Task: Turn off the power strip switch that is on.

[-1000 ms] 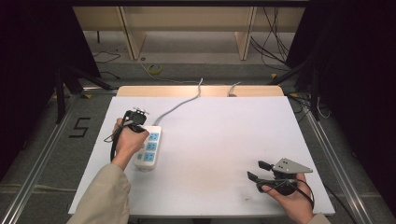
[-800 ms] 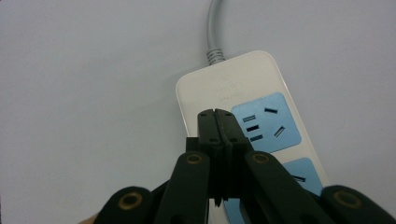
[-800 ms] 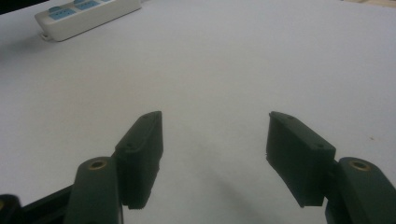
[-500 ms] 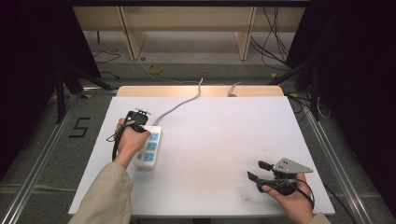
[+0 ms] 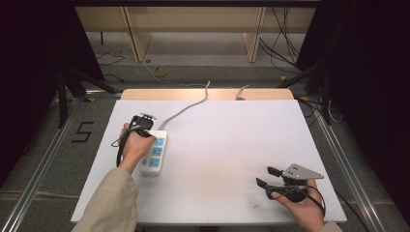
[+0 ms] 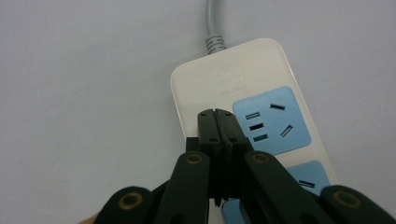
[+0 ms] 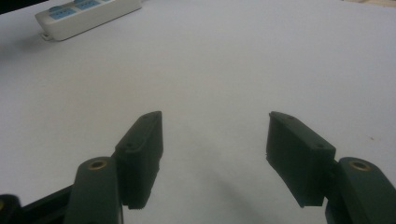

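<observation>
- Barely any change from a second ago: left gripper (image 6: 215, 122) pressed closed, empty, over the power strip (image 5: 153, 152) at the counter (image 5: 232, 145) left.
- Probably pressing its switch; hidden under the jaws.
- Right gripper (image 7: 215, 154) wide open, empty, resting near right.

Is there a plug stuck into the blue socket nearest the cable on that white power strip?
No, in the left gripper view that blue socket on the white plastic power strip shows bare slots.
</observation>
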Demonstrator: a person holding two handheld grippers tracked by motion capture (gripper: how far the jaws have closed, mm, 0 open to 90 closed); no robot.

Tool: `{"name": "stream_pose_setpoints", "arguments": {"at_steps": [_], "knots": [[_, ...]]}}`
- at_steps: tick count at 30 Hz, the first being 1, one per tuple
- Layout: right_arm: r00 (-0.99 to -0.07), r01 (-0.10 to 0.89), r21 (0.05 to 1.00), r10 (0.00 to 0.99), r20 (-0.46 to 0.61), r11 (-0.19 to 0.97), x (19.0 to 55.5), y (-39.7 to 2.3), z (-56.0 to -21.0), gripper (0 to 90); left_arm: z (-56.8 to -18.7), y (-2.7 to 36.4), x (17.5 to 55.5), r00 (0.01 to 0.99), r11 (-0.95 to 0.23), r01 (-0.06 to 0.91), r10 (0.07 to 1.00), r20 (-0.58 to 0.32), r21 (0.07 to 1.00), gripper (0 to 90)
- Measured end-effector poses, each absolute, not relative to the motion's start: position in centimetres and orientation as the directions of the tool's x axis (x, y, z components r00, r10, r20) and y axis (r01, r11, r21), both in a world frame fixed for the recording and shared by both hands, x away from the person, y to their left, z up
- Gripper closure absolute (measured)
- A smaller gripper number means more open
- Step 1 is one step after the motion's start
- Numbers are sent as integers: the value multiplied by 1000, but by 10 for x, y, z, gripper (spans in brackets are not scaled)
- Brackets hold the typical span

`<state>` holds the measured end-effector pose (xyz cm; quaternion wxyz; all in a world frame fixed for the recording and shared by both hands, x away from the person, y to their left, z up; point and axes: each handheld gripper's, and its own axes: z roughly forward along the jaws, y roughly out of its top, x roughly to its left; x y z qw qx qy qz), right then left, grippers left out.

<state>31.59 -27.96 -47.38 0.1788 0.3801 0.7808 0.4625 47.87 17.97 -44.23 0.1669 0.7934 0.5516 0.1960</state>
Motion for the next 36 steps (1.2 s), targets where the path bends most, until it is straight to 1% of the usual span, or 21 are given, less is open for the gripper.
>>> {"name": "stream_pose_setpoints", "arguments": {"at_steps": [6, 8, 13, 18, 25, 36], "knots": [[-647, 429, 858, 759, 72, 284, 316, -280, -474, 374, -443, 179, 479, 313, -327, 813, 943, 113, 482, 896], [-647, 428, 858, 759, 72, 284, 316, -280, -474, 374, -443, 178, 480, 313, -335, 811, 941, 127, 480, 896], [-648, 428, 858, 758, 73, 284, 316, -280, -474, 374, -443, 179, 480, 309, -327, 812, 944, 119, 483, 896], [-648, 429, 857, 758, 72, 285, 316, -279, -474, 374, -444, 174, 479, 325, -364, 801, 931, 167, 476, 897], [-651, 425, 858, 756, 69, 287, 316, -279, -474, 374, -444, 176, 480, 312, -341, 807, 939, 141, 483, 897], [-652, 424, 859, 755, 68, 288, 316, -279, -474, 374, -444, 177, 480, 315, -338, 808, 940, 131, 482, 898]]}}
